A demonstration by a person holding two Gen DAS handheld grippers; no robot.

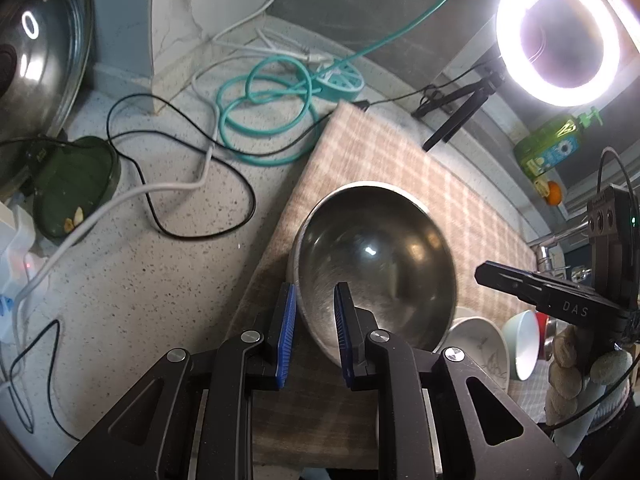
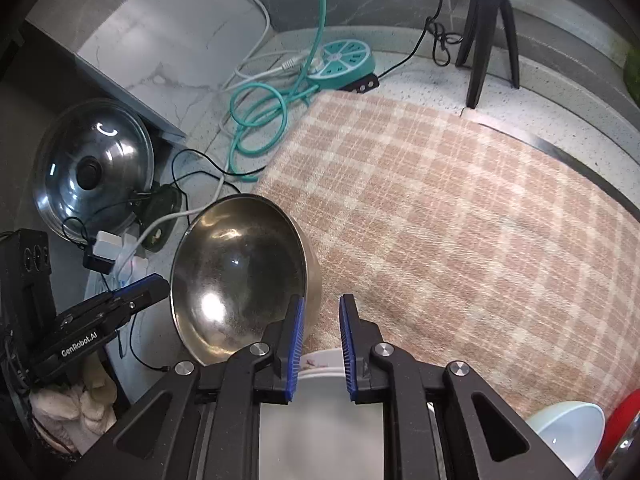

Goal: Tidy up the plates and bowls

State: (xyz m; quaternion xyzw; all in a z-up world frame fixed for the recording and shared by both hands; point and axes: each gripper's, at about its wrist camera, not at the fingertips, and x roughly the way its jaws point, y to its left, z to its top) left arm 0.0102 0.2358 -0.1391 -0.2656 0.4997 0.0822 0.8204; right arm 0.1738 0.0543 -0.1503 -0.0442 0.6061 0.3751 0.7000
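Gripping the steel bowl point(image 1: 376, 264) by its thin rim, the left gripper point(image 1: 316, 320) fingers pinch slick, light metal – the right gripper point(image 2: 320, 340) hangs released.

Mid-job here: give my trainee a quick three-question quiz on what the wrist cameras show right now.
1. True or false: the left gripper clamps the steel bowl by its rim.
2. What colour is the round power strip? A) teal B) red C) black
3. Fill in: above the white dish, the right gripper has its jaws ____ and holds nothing.

Key: 1 true; 2 A; 3 open.
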